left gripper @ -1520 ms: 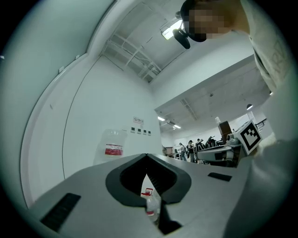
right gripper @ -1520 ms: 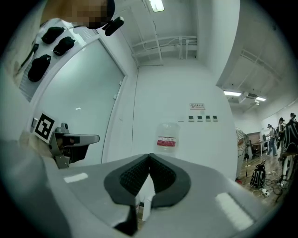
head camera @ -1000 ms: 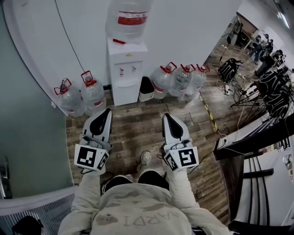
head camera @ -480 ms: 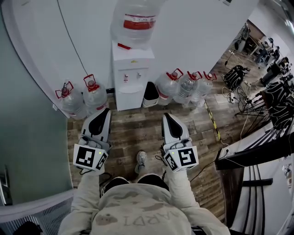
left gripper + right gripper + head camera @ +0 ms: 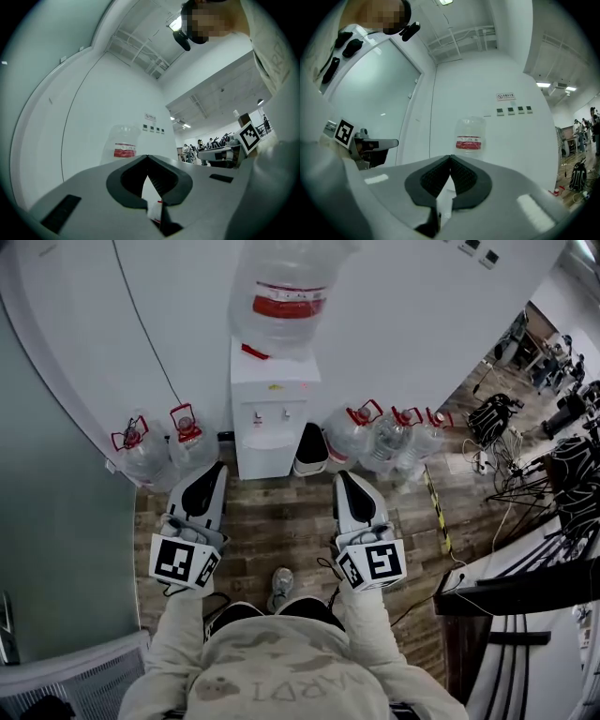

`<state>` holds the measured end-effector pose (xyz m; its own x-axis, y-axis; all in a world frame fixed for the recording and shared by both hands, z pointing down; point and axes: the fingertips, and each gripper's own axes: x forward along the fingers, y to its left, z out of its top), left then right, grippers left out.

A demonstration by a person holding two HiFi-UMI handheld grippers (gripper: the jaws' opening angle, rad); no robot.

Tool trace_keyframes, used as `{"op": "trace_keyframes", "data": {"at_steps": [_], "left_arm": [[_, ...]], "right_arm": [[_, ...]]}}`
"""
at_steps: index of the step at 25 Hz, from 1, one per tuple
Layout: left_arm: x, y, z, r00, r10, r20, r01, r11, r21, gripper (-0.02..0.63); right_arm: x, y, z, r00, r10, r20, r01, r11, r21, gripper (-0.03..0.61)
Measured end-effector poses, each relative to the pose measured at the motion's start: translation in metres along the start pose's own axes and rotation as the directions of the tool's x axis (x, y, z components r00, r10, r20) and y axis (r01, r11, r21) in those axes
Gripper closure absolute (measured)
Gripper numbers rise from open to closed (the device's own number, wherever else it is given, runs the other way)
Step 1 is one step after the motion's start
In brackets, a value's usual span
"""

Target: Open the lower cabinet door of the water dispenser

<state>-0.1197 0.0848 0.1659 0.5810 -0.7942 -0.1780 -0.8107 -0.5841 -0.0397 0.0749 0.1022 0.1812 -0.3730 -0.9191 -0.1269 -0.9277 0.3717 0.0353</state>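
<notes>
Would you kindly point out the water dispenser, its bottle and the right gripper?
water dispenser (image 5: 272,423), head view, middle of its front.
bottle (image 5: 289,304), head view, red label.
right gripper (image 5: 342,475), head view, tips of shut jaws.

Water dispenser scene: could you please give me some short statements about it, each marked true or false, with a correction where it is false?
1. A big bottle stands on top of the water dispenser. True.
2. The right gripper has its fingers wide apart. False: they are closed, with nothing between them.
3. The left gripper touches the water dispenser. False: bare floor lies between them.
4. On both sides of the water dispenser, spare bottles stand on the floor. True.
</notes>
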Motion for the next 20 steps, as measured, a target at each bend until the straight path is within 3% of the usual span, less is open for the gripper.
{"op": "trace_keyframes", "data": {"at_steps": [20], "left_arm": [[0.121,0.002,-0.031,0.995,0.103,-0.008,-0.102,0.994,0.023,0.612]], "right_arm": [[0.080,-0.108,-0.030,0.994,0.113,-0.011,-0.113,0.993,0.020,0.571]]}}
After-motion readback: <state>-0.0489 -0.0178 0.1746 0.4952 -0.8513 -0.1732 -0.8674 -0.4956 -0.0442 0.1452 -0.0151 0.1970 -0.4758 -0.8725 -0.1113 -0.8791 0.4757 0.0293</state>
